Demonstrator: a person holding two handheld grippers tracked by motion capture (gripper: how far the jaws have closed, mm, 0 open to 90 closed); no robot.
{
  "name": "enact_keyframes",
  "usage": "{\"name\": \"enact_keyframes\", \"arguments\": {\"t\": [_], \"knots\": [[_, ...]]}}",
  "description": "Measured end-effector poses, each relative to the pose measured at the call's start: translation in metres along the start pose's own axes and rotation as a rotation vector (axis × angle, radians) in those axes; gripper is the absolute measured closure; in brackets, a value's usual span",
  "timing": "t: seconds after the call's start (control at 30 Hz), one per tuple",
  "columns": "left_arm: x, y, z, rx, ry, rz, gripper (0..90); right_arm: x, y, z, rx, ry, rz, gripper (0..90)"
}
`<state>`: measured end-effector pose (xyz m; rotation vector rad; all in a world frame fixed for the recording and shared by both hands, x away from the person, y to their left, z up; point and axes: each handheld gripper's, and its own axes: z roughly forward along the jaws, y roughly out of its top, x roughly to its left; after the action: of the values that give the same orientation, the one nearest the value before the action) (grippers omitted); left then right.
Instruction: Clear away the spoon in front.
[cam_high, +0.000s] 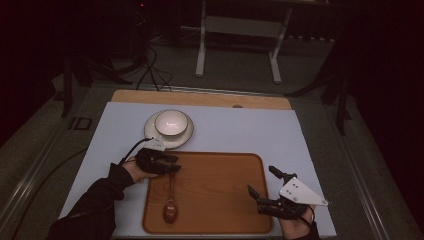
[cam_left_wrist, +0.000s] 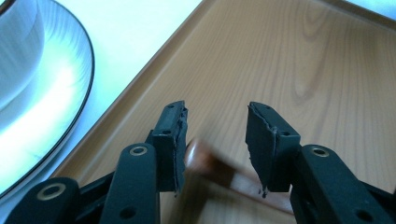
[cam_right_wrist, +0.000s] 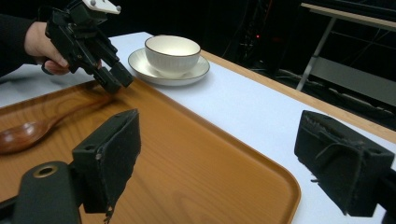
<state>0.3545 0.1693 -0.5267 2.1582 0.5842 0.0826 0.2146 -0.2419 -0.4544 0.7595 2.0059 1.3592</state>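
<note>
Because the wooden spoon (cam_high: 170, 204) lies flat at the tray's (cam_high: 225, 190) left, the left gripper (cam_high: 172, 165) straddles its handle's far end, jaws parted, not pinching, while the right gripper (cam_high: 260, 181) waits wide open, empty.

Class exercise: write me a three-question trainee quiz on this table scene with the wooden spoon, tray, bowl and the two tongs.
1. True or false: the wooden spoon lies on the wooden tray.
2. What does the white bowl stand on?
3. Which tongs have the spoon's handle between their jaws: A the left tongs, B the right tongs?

Key:
1. True.
2. A white plate, beyond the tray.
3. A; the jaws stand apart around the handle, not pressing it. The right tongs are open over the tray's right edge.
</note>
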Motion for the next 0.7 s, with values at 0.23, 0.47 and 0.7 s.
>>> {"name": "enact_keyframes", "arguments": {"t": [0.23,0.47,0.7], "knots": [[0.003,0.000,-0.005,-0.045,0.008,-0.038,57.6,0.000,0.000,0.000,0.002,-0.001,0.004,14.3],[-0.003,0.009,-0.016,-0.077,-0.013,-0.052,45.1,0.000,0.000,-0.001,-0.001,-0.004,0.002,14.3],[-0.010,0.017,-0.027,-0.113,-0.095,-0.080,15.6,0.000,0.000,-0.001,-0.002,-0.004,0.002,14.3]]}}
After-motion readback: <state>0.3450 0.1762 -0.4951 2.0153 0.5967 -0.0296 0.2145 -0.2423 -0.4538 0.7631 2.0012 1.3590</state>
